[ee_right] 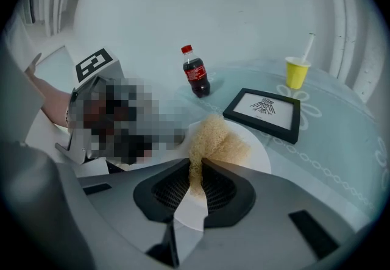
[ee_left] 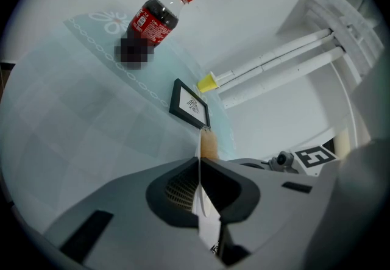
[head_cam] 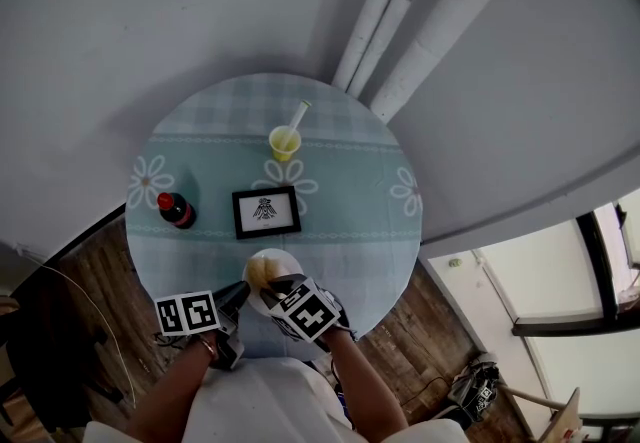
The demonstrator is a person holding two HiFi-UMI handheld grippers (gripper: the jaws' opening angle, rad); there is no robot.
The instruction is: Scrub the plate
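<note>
A white plate (head_cam: pixel 270 266) is held off the near edge of the round table, tilted up. My left gripper (head_cam: pixel 240 293) is shut on its rim, and in the left gripper view the plate (ee_left: pixel 199 159) shows edge-on between the jaws of the left gripper (ee_left: pixel 200 172). My right gripper (head_cam: pixel 272 287) is shut on a tan scrubbing pad (ee_right: pixel 213 139), which lies against the face of the plate (ee_right: pixel 256 150). In the right gripper view the pad is pinched between the jaws of the right gripper (ee_right: pixel 197 172). The pad (head_cam: pixel 257 272) covers the plate's near left part.
A round table with a pale blue cloth (head_cam: pixel 350 211) carries a cola bottle (head_cam: pixel 176 210) at the left, a black picture frame (head_cam: pixel 266 211) in the middle and a yellow cup with a straw (head_cam: pixel 285 142) farther back. White pipes (head_cam: pixel 400 21) run up the wall beyond.
</note>
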